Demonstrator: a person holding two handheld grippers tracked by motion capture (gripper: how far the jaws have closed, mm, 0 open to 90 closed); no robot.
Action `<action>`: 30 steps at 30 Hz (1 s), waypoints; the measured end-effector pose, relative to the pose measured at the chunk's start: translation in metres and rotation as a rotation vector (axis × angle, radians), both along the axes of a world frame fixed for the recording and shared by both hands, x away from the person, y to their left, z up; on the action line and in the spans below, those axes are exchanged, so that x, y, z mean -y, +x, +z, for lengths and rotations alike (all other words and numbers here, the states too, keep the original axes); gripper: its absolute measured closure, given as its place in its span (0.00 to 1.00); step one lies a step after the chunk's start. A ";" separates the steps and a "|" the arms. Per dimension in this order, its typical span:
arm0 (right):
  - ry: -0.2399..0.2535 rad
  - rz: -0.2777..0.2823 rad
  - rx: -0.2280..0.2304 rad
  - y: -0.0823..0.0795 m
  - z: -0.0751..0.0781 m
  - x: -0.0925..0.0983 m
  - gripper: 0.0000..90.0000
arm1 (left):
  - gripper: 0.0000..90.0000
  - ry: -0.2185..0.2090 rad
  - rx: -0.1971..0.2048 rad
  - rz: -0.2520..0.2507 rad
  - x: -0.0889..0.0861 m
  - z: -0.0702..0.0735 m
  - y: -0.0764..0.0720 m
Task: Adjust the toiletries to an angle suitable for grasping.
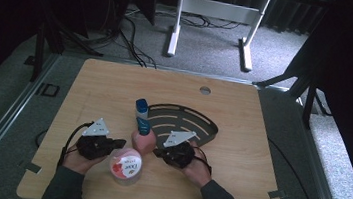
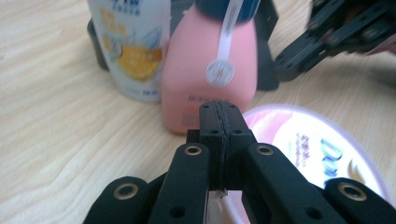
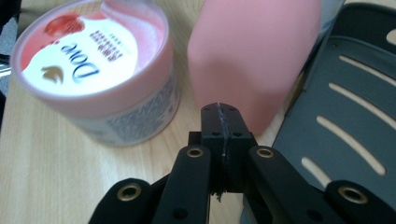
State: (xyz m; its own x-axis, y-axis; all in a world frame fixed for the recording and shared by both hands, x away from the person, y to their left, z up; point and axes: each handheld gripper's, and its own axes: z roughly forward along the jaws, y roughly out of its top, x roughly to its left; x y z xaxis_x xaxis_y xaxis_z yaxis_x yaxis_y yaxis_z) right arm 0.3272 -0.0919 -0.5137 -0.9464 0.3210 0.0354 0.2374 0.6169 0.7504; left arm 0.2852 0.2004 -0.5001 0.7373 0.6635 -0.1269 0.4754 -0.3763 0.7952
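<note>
A pink bottle (image 1: 142,144) stands at the middle of the wooden table, with a white blue-capped bottle (image 1: 141,114) just behind it and a pink Dove jar (image 1: 126,164) in front. My left gripper (image 1: 121,144) lies to the left of the pink bottle, shut and empty. My right gripper (image 1: 157,152) lies to its right, also shut and empty. In the left gripper view the shut jaws (image 2: 219,114) point at the pink bottle (image 2: 210,70), with the jar lid (image 2: 317,149) on the right. In the right gripper view the shut jaws (image 3: 219,114) sit close to the pink bottle (image 3: 257,51), apart from the jar (image 3: 98,70).
A black slotted fan-shaped rack (image 1: 197,123) lies flat behind and to the right of the bottles, and its edge (image 3: 345,107) runs beside my right gripper. The table (image 1: 243,117) has a small round hole (image 1: 205,89) near its far edge.
</note>
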 end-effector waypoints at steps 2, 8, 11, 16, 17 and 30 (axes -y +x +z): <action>0.001 -0.001 -0.001 -0.004 -0.001 0.005 1.00 | 1.00 -0.007 -0.004 0.013 -0.003 -0.003 -0.002; -0.017 0.006 -0.001 -0.017 -0.006 0.018 1.00 | 1.00 0.000 -0.031 0.044 -0.016 -0.009 -0.012; -0.021 0.011 -0.008 -0.024 -0.008 0.022 1.00 | 1.00 0.003 -0.043 0.046 -0.020 -0.012 -0.017; -0.021 0.037 -0.005 -0.037 -0.008 0.020 1.00 | 1.00 0.010 -0.047 0.054 -0.020 -0.013 -0.026; -0.020 0.046 -0.006 -0.038 -0.007 0.018 1.00 | 1.00 0.015 -0.051 0.057 -0.021 -0.014 -0.027; 0.000 0.150 -0.023 -0.055 -0.001 -0.003 1.00 | 1.00 0.017 -0.073 0.057 -0.021 -0.016 -0.032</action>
State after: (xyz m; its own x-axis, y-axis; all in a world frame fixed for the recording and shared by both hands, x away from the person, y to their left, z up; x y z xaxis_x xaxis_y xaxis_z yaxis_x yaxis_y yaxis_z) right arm 0.2722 -0.0894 -0.5151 -0.9826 0.1764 0.0580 0.1602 0.6466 0.7458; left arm 0.2532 0.2211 -0.5160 0.6875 0.7069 -0.1666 0.5526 -0.3604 0.7515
